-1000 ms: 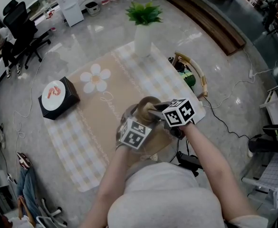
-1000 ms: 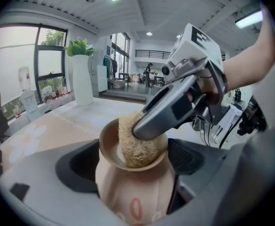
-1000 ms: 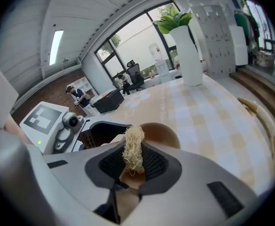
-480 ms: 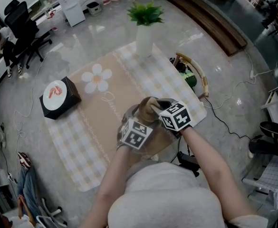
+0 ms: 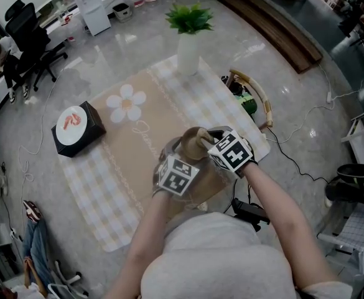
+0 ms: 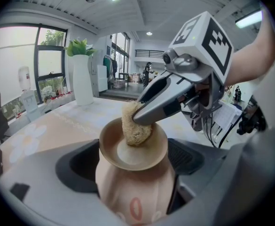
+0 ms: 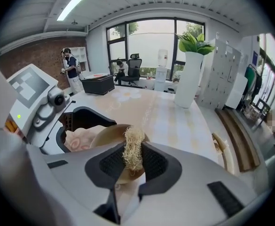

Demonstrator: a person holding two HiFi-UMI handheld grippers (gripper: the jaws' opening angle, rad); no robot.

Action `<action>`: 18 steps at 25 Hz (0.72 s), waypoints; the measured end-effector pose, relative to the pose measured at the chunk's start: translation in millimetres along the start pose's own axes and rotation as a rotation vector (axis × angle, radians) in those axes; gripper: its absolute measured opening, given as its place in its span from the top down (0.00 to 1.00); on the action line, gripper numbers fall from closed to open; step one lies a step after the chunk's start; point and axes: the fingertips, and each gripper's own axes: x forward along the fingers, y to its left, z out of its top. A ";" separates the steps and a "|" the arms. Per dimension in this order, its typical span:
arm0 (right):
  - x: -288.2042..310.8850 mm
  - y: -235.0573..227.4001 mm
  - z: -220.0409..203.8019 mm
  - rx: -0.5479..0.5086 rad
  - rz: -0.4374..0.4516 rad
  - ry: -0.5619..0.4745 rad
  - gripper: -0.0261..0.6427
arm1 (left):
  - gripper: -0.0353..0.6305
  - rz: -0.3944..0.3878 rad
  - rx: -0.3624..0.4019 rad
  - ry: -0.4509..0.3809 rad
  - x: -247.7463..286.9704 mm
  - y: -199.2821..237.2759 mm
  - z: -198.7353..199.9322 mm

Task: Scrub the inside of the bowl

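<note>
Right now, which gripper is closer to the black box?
Left. The left gripper, holding the bowl, sits to the right of the black box; the right gripper, holding the scrubber in the bowl, lies beyond it, farther right.

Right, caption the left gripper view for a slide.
Left gripper clamps a tan bowl while the right gripper presses a loofah scrubber into it.

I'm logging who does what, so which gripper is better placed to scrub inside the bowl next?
The right gripper: its fingers pinch the loofah, which sits inside the bowl; the left gripper is occupied clamping the bowl's body.
</note>
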 end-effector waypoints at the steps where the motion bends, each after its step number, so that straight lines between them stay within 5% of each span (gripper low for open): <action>1: -0.8 1.8 -0.5 0.003 0.016 0.012 0.83 | 0.30 0.000 0.000 0.000 0.1 0.1 0.2; 18: -1.3 35.4 1.5 0.184 0.213 -0.024 0.83 | 0.30 0.004 -0.003 0.000 -0.4 0.1 -0.2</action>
